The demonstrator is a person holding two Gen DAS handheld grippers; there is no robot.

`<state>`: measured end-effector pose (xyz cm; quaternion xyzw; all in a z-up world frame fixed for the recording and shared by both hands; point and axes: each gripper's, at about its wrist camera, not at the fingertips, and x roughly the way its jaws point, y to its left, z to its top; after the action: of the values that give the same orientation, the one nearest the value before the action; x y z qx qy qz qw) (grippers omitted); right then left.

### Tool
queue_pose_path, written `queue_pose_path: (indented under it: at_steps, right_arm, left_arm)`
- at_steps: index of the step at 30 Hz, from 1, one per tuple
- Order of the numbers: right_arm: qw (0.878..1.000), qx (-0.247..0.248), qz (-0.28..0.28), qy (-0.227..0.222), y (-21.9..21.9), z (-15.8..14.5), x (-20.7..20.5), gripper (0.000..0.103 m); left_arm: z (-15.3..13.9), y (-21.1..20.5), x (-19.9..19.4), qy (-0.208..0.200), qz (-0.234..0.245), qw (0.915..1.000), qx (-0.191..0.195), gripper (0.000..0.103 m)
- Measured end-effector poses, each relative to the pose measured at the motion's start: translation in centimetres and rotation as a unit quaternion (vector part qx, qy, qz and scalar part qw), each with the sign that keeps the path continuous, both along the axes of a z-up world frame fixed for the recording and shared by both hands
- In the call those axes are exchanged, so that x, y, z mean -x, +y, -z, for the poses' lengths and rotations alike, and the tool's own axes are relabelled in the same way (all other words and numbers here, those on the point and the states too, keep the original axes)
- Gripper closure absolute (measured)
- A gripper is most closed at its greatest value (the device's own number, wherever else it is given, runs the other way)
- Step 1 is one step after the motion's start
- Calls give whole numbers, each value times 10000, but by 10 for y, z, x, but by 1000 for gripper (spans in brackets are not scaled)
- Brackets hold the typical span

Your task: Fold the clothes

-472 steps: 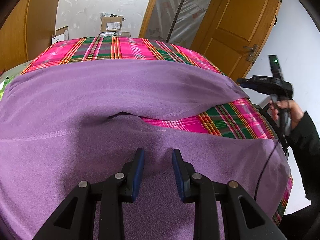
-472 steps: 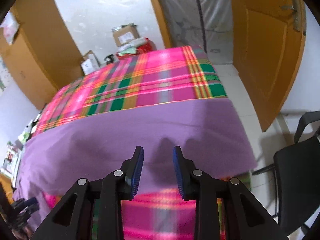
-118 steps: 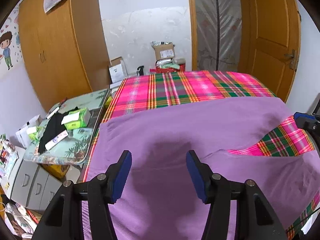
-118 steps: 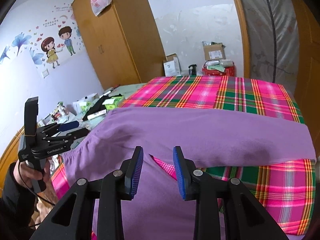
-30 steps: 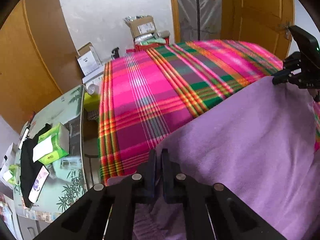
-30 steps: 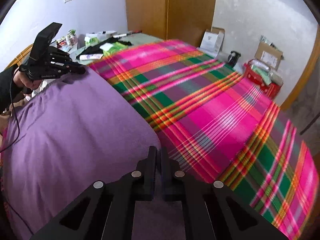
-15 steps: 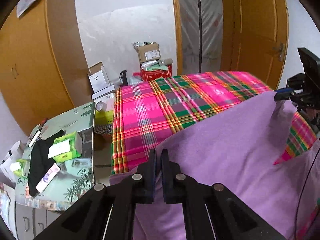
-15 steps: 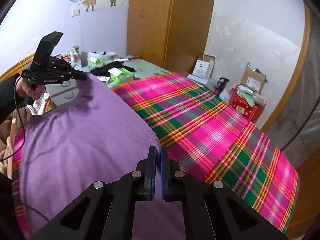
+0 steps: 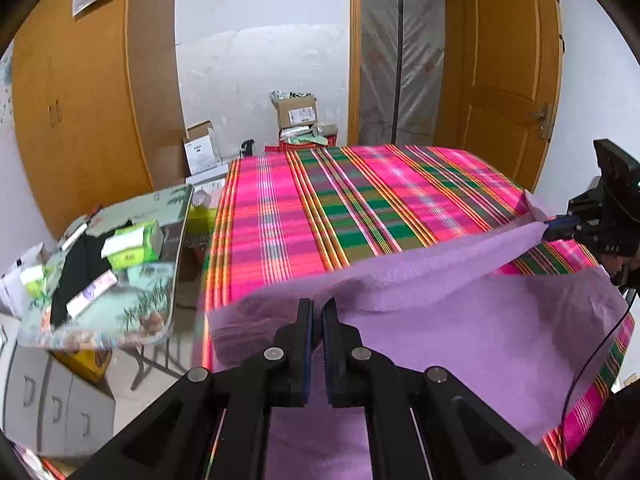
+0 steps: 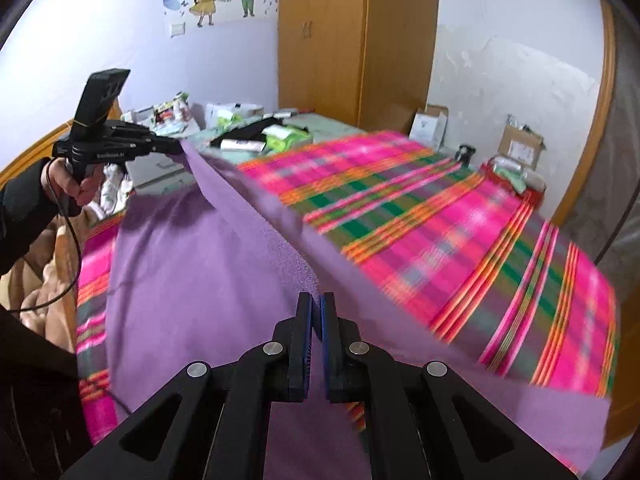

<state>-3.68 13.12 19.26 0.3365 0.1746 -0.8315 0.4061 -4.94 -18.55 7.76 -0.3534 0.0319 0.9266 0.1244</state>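
Purple fleece garment point(image 9: 460, 332) across plaid bed point(image 9: 360, 196), lower half of frame. We clamp left tongs point(image 9: 316, 320) and right tongs point(image 10: 316, 316) tight on its edge, lifted taut between them; likely to carry edge over for fold.

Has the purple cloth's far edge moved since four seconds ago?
Yes. The purple cloth has come back toward the camera, baring more plaid bedspread; both tools, left and right, pinch it.

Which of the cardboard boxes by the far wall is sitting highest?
The brown box with the white label, stacked on the red crate near the doorway. The white box left of it sits lower, near the floor.
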Motion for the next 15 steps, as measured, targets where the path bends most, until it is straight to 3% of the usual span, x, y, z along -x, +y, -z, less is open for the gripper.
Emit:
queue_pose_path:
  at_steps: [6,12,15]
  right_arm:
    - [9977,176,203,-630,12,37,-22,96]
    - [9940,368,427,-934,22,45,-38,94]
    - [9892,580,703,-1152,31,43,-43,79]
  left_arm:
    - [34,1,-32,-330,-187,9991,-192,97]
    - [45,-4,-50,-428,-512,9963,-539,95]
    - [42,-7,-60,-368,-709,9939,-757,95]
